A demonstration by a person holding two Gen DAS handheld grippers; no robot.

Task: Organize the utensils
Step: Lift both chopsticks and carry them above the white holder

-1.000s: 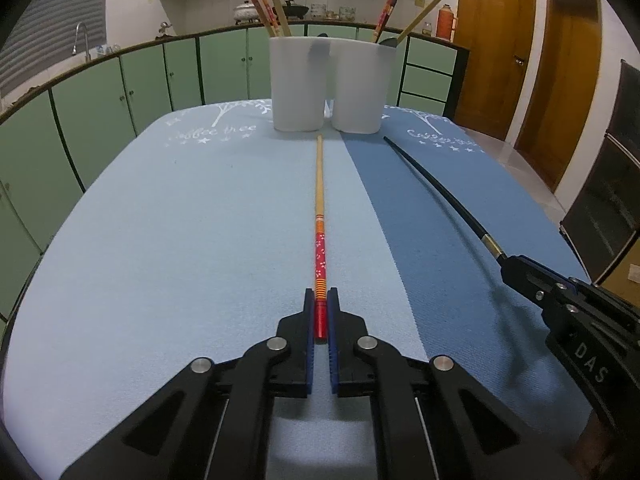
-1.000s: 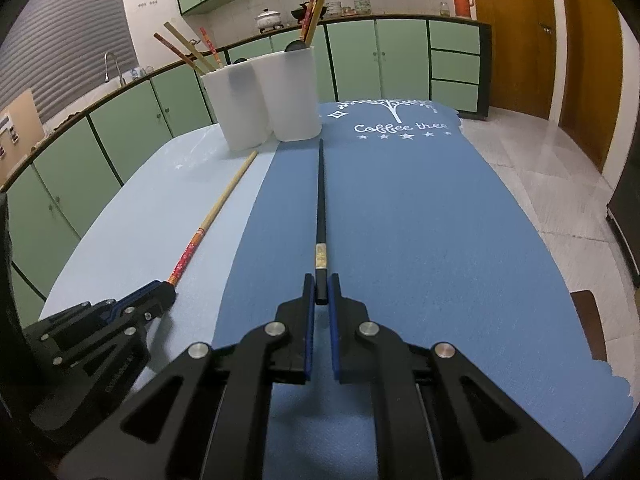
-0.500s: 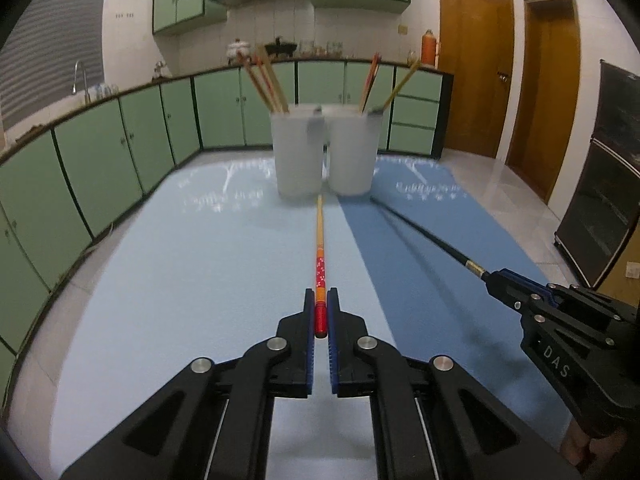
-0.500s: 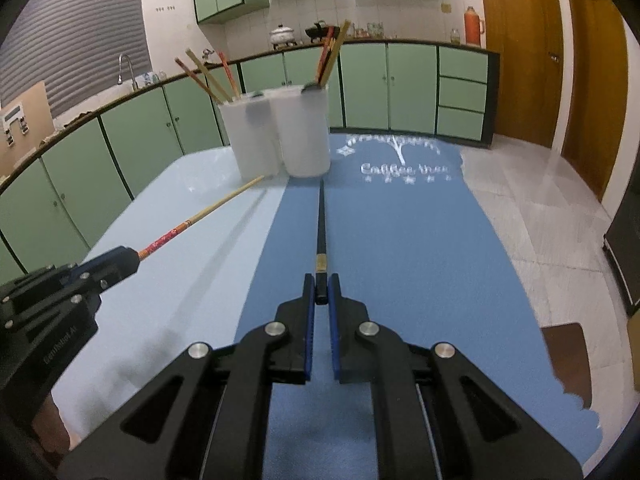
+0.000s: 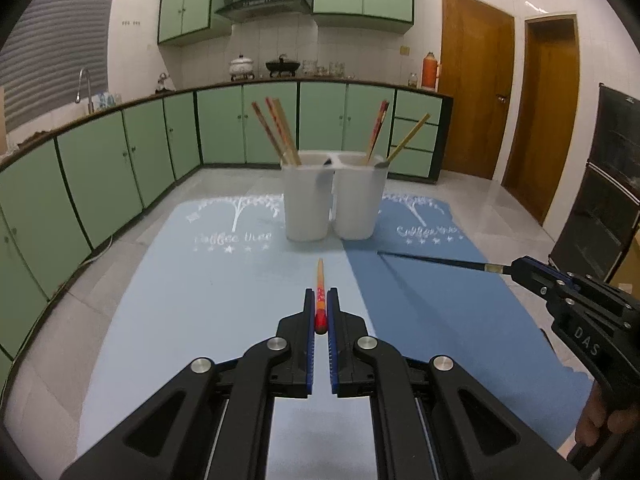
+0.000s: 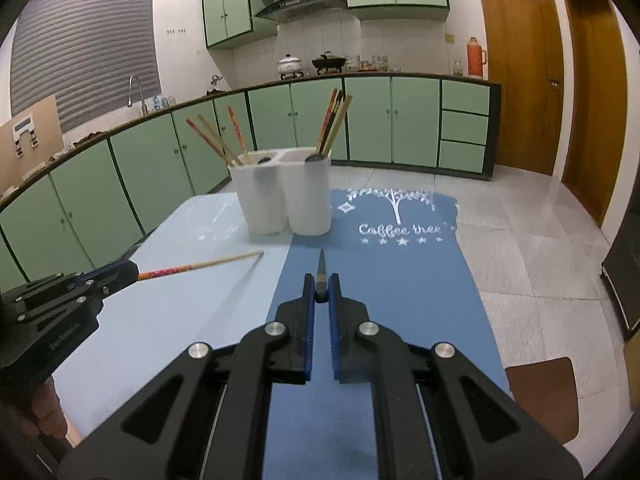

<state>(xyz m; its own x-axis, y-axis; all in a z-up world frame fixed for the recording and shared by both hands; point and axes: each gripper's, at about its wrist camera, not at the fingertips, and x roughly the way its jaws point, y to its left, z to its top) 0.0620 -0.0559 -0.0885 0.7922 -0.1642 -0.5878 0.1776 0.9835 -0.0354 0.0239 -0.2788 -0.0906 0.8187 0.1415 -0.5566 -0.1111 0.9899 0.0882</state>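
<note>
My left gripper (image 5: 320,300) is shut on the red end of a red-and-tan chopstick (image 5: 319,280), held in the air above the light blue mat (image 5: 192,300). My right gripper (image 6: 321,288) is shut on the butt of a black chopstick (image 6: 321,267), lifted over the dark blue mat (image 6: 400,300). Each chopstick points toward two white holders (image 5: 308,200) (image 5: 358,200) at the far end of the table, both with several chopsticks standing in them. The right gripper (image 5: 520,270) and black chopstick (image 5: 432,261) show at the right of the left wrist view. The left gripper (image 6: 132,274) and red chopstick (image 6: 200,267) appear at the left of the right wrist view.
Green cabinets (image 5: 120,152) line the kitchen wall behind the table, with a sink tap (image 5: 84,88) at left. Wooden doors (image 5: 476,96) stand at the right. A brown stool (image 6: 540,396) sits by the table's right side. A hand (image 6: 44,412) grips the left gripper's handle.
Both grippers have risen, lifting the red and the black chopstick off the mats. The cameras tilted up, so the holders sit lower in each view.
</note>
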